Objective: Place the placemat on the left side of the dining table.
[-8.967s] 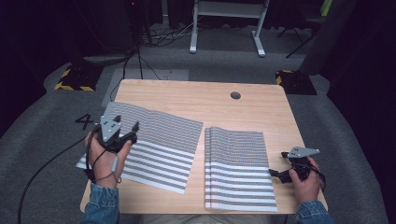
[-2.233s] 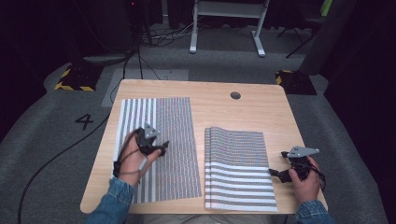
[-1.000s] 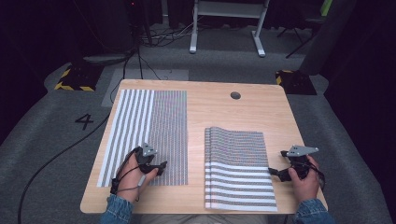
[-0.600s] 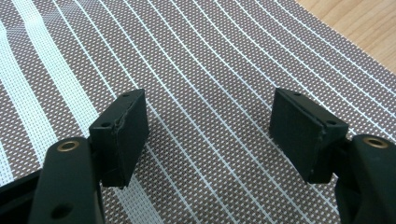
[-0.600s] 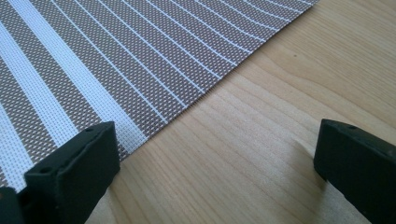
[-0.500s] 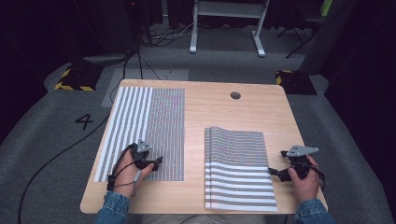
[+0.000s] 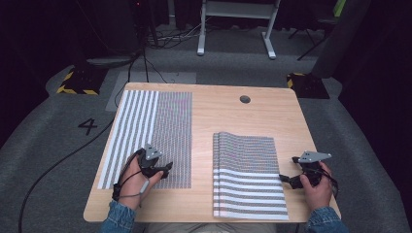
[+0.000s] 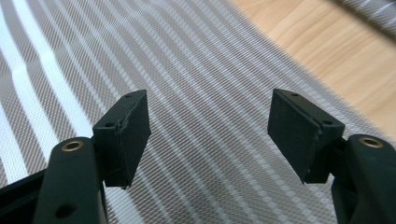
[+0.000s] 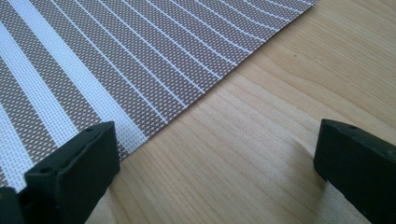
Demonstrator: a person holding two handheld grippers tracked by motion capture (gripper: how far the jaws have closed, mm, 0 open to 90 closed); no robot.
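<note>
A person seated at a light wooden table point(image 7: 233, 121) held a two-jaw gripper in each hand, with two striped woven placemats spread flat before them. The left placemat point(image 7: 150, 131) lay lengthwise along the table's left side, its stripes running away from the person, broad white bands on its outer half and fine close lines on its inner half. The left gripper point(image 7: 165, 168), held in the left hand point(image 7: 138, 177), rested over that mat's near inner corner; in the left gripper view its jaws stood well apart above the weave, clamped on nothing, with bare wood showing beyond the mat's edge point(image 8: 196, 88). The right placemat point(image 7: 248, 174) lay on the right half of the table, near the person's edge, its stripes running across, fine at the far end and broad and white at the near end. The right gripper point(image 7: 284, 178), in the right hand point(image 7: 316, 187), sat just beside that mat's right edge, pointing toward it. In the right gripper view its jaws were spread wide, one over the mat's border point(image 9: 116, 79) and the other over bare tabletop point(image 9: 261, 135), gripping nothing. A round cable port point(image 7: 245, 99) marked the table's far side, and a painted number 4 point(image 7: 87, 126) showed on the grey floor at left.
</note>
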